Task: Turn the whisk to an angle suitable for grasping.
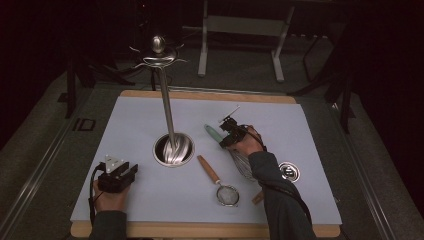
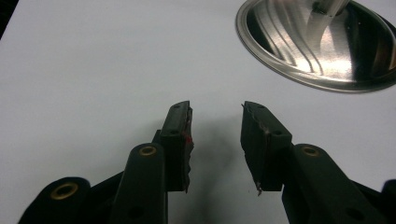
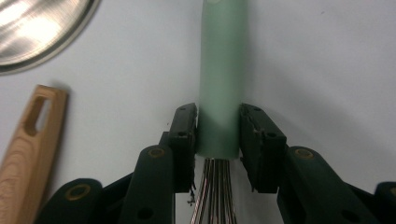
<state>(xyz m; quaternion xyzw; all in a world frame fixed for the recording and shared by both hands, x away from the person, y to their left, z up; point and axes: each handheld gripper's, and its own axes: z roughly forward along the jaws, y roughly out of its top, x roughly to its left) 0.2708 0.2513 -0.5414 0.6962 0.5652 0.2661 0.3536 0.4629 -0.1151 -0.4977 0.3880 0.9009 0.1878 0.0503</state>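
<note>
Your right tool [image 3: 217, 135] straddles the whisk [image 3: 220, 84] at its green handle, jaws just beside it, not clearly pressing. Your left tool [image 2: 215, 140] rests released on the worktop [image 2: 93, 70], near the steel base [image 2: 299, 77].

High view overlooks table [image 1: 140, 195]; tongs views close, sharing steel base [image 2: 322, 44].

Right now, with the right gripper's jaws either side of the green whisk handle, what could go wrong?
The right gripper flanks the whisk handle at its very end, by the wires, so a lift may tip or slip. The wooden strainer lies close and could be knocked.
</note>
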